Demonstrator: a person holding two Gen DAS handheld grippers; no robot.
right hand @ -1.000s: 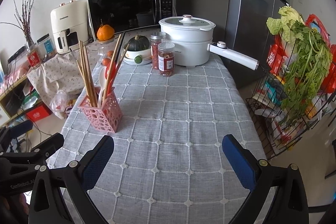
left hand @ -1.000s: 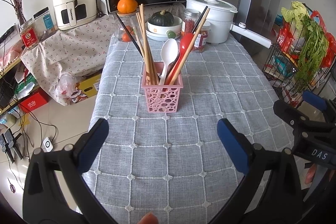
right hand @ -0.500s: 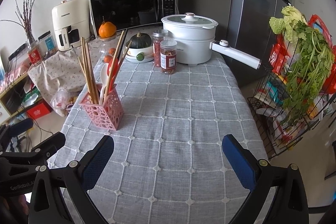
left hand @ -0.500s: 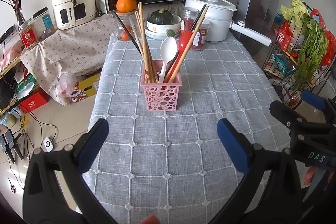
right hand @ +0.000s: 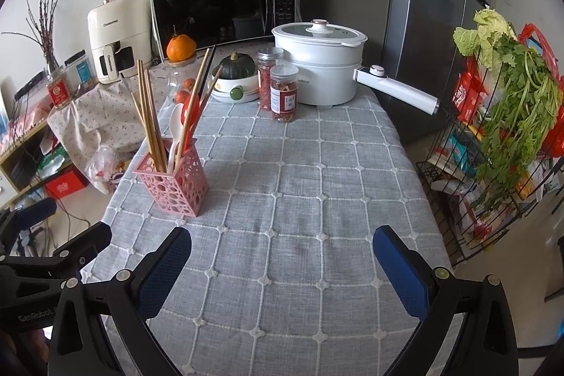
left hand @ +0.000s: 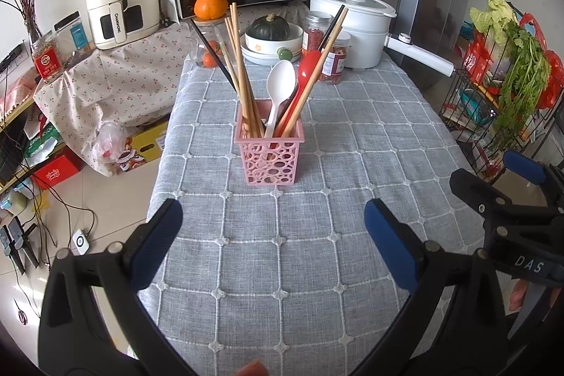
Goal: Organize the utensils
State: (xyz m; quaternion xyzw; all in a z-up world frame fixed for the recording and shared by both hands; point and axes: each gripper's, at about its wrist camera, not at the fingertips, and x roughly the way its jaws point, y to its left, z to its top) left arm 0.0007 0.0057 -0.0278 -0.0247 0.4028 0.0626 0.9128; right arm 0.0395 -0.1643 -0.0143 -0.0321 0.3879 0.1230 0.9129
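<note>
Wooden chopsticks (left hand: 243,73) and plastic spoons (left hand: 280,90) fill the pink perforated plastic basket (left hand: 269,157) at twelve o'clock — seemingly finished; left tongs (left hand: 271,228) and right tongs (right hand: 282,256) gape wide, empty.

Coarse woven cloth (left hand: 317,235) covers the counter; perforated pink plastic basket (left hand: 270,161) holds matt wooden chopsticks (left hand: 243,76), glossy plastic spoons (left hand: 280,87).
</note>
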